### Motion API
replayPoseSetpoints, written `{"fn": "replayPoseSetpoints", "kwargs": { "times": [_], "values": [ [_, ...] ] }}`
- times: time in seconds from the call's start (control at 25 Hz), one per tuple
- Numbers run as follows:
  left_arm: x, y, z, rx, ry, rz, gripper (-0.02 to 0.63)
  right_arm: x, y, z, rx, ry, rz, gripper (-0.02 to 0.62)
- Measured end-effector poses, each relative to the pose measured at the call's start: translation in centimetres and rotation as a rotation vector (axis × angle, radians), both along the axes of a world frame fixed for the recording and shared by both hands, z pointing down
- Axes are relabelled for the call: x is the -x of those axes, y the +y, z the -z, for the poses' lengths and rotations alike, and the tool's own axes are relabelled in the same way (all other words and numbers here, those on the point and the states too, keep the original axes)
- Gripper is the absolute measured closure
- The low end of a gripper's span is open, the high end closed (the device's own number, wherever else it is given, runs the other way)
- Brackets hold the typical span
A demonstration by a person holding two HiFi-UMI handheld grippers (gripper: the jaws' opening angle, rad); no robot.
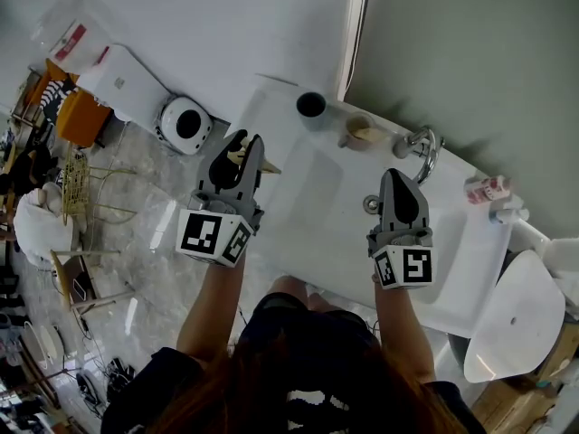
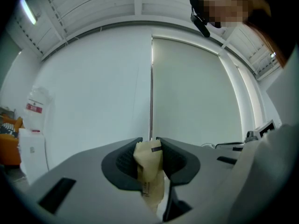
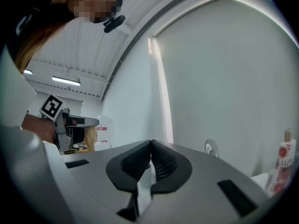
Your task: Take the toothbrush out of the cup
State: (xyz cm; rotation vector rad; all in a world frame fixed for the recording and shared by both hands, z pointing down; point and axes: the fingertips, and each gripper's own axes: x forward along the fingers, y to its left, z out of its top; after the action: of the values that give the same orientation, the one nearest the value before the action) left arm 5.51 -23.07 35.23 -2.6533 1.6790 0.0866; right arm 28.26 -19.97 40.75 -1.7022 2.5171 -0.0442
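Nearest, right gripper [image 1: 395,179], jaws pressed together and empty, over the basin [image 1: 308,208]; left gripper [image 1: 243,146] at the basin's left edge, pinching a beige item, seemingly the toothbrush [image 2: 148,164]; dark cup [image 1: 310,105], tan cup [image 1: 359,132] and tap [image 1: 421,143] along the far edge.

Chrome faucet [image 1: 419,145] at the white sink's [image 1: 308,211] back edge — bottle [image 1: 486,188] nearby.
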Motion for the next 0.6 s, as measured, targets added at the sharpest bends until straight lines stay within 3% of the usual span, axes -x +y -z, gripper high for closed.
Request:
{"fn": "replayPoseSetpoints", "kwargs": {
  "times": [0.12, 0.36, 0.6],
  "values": [
    [-0.3, -0.4, -1.0, 0.007, -0.048, 0.0, 0.503, 0.2, -1.7, -2.1, 0.032, 0.002, -0.025, 0.581],
    [-0.4, -1.8, -2.2, 0.031, -0.055, -0.021, 0.503, -0.1, -4.9, -5.3, 0.086, -0.009, -0.08, 0.578],
    [0.1, -3.2, -3.1, 0.046, -0.063, -0.025, 0.505, 0.7, -7.9, -8.8, 0.19, 0.017, -0.084, 0.45]
  ]
}}
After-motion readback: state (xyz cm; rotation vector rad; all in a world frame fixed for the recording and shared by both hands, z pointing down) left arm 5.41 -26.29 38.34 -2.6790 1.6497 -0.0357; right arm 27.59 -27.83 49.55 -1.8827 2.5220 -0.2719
